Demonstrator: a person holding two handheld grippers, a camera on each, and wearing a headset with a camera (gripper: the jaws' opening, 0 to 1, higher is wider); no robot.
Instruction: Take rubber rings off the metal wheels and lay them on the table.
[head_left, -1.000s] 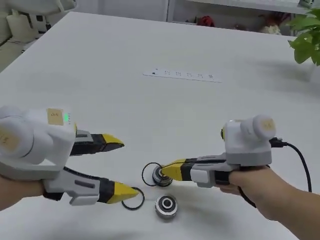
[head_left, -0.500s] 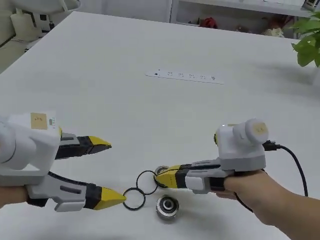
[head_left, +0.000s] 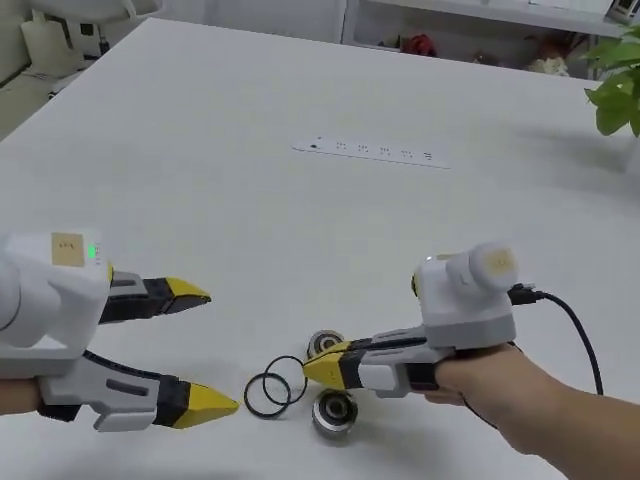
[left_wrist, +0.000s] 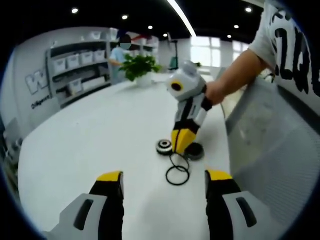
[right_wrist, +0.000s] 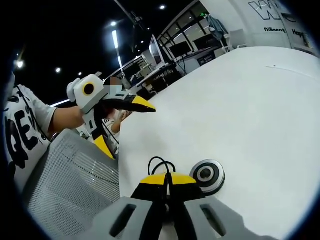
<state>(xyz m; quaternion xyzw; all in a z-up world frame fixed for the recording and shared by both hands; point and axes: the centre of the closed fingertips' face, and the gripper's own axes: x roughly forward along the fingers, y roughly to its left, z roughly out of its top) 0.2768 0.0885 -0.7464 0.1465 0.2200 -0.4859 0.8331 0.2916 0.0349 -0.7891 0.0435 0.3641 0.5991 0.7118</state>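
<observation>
Two small metal wheels stand near the table's front edge, one (head_left: 325, 343) behind my right gripper's tips and one (head_left: 335, 412) in front of them. My right gripper (head_left: 312, 370) is shut on a black rubber ring (head_left: 289, 370), which hangs from its yellow tips (right_wrist: 168, 179) down to the table. A second ring (head_left: 266, 393) lies flat beside it, overlapping its edge. My left gripper (head_left: 208, 350) stands open to the left of the rings, nothing between its jaws. In the left gripper view the loose ring (left_wrist: 178, 175) lies ahead of the jaws.
A white power strip (head_left: 371, 153) lies flat at mid table. A green plant (head_left: 618, 75) stands at the far right edge. The right gripper's black cable (head_left: 580, 335) trails to the right. Shelves and a person are in the background of the left gripper view.
My right gripper has drawn back from the far wheel with the ring, which is now off that wheel and beside the loose ring. The left gripper has shifted left.
</observation>
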